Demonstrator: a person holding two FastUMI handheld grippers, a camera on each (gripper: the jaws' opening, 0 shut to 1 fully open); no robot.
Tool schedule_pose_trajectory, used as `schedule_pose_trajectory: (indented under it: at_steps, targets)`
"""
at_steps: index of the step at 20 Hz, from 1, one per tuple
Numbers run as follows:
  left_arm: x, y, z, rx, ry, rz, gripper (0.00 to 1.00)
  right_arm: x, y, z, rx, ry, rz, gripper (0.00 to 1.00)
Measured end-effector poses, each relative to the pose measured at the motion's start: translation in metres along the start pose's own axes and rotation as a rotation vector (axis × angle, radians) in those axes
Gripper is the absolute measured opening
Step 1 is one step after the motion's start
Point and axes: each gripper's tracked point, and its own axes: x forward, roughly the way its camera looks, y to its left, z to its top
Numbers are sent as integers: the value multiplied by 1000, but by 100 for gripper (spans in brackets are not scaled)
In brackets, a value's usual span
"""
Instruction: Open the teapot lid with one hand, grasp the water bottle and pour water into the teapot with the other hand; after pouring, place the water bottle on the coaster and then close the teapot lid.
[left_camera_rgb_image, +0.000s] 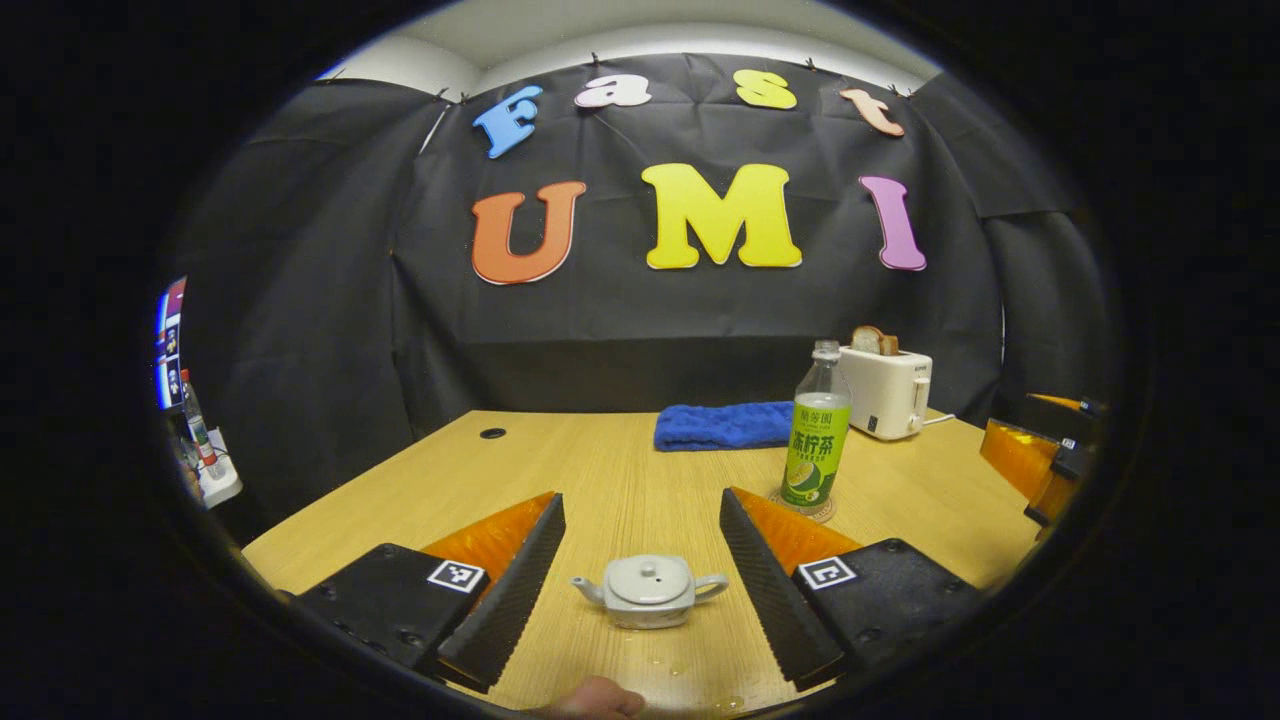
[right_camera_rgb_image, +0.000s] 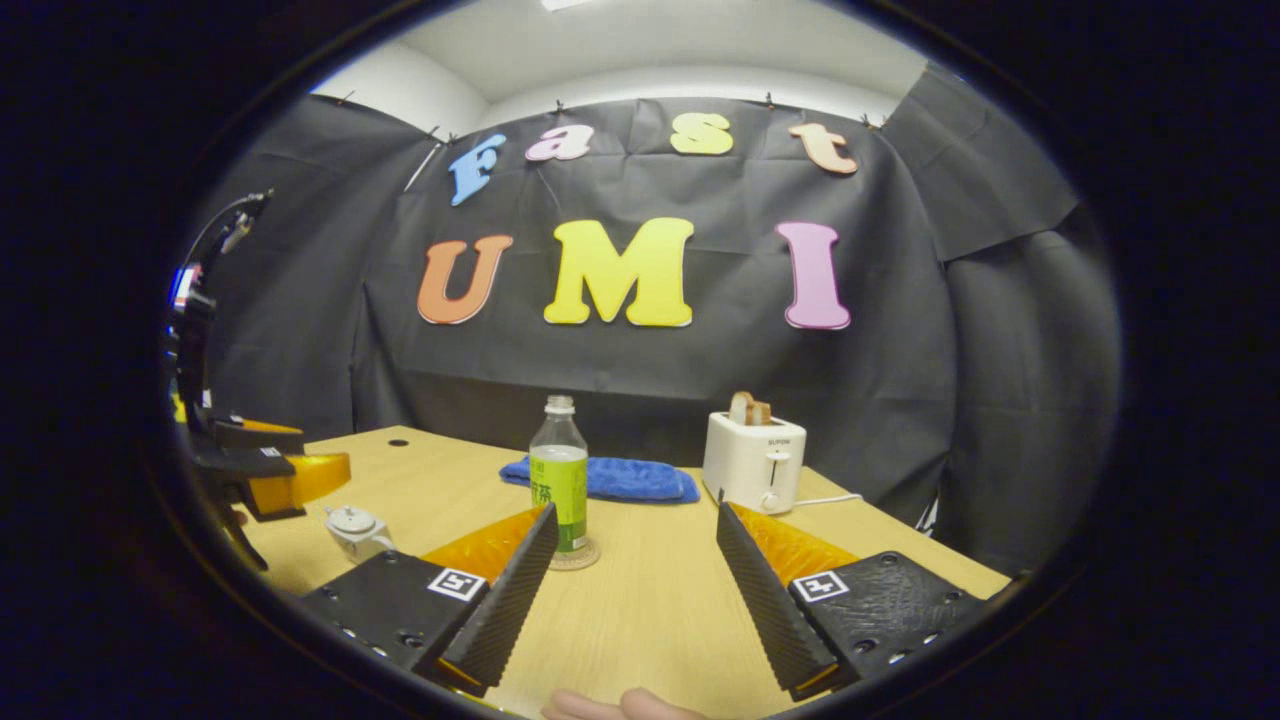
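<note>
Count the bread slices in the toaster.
2, side by side in the slots on top of the toaster, at the table's far side, right of the blue towel; more may be hidden inside.

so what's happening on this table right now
A person holds a hand-held gripper in each hand, and both are open, gripping nothing. The left hand-held gripper frames the small teapot, whose lid is on. The water bottle stands upright on the coaster, just ahead of the right hand-held gripper. A few water drops lie on the table near the teapot.
</note>
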Motion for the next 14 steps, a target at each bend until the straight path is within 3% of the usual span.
schedule_pose_trajectory:
  at_steps: [6,10,14]
  targets:
    - [-49,22,32,17,-29,42,100,-32,5,25,-16,19,-16,95]
    - [-69,20,47,35,-69,-22,100,-49,8,34,-22,26,-66,95]
    - [-70,24,46,28,-65,-18,99,-56,18,27,-69,63,-70,95]
